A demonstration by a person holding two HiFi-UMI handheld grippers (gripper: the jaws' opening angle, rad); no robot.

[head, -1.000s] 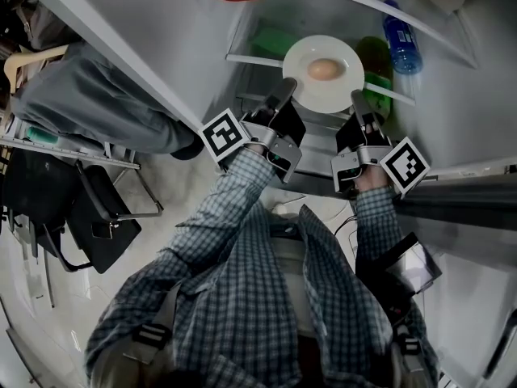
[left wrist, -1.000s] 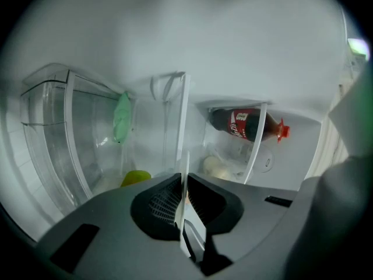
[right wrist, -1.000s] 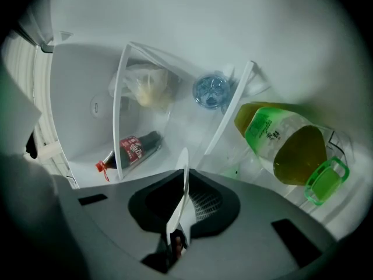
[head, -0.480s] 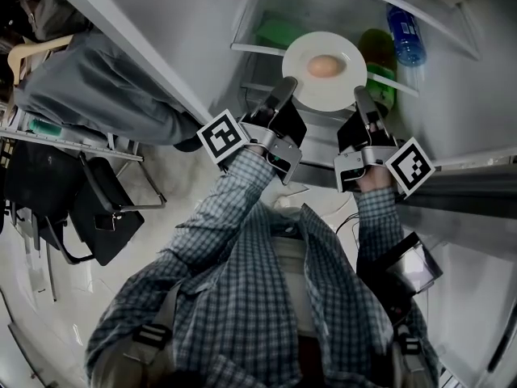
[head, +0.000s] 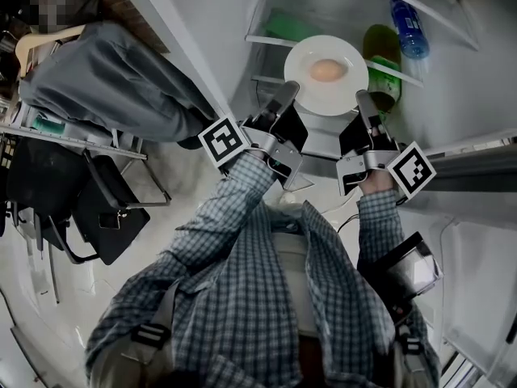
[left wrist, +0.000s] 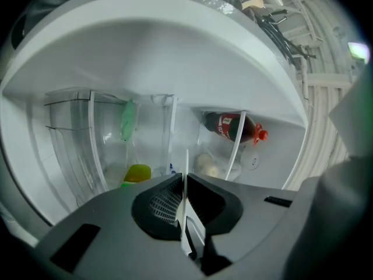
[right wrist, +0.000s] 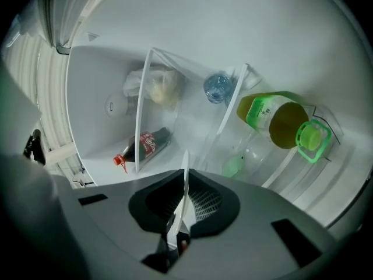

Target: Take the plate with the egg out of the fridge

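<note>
A white plate [head: 327,94] carrying a tan egg [head: 326,70] hangs in front of the open fridge [head: 323,6], level between my two grippers. My left gripper [head: 284,97] is shut on the plate's left rim, and my right gripper [head: 363,103] is shut on its right rim. In the left gripper view the plate's edge [left wrist: 186,174] shows as a thin white line clamped between the jaws of the left gripper [left wrist: 185,206]. The right gripper view shows the same rim [right wrist: 185,179] pinched in the right gripper [right wrist: 184,206].
Behind the plate a green juice bottle [head: 381,55] and a blue water bottle [head: 408,29] lie on the glass shelves [head: 266,43]. A dark cola bottle [left wrist: 233,127] lies deeper inside. The fridge door [head: 178,47] stands open at left; a chair [head: 105,208] stands on the floor.
The plate and both grippers have come slightly down and right in view, away from the shelf, with the view shifting. Both grips on the rim are unchanged.
</note>
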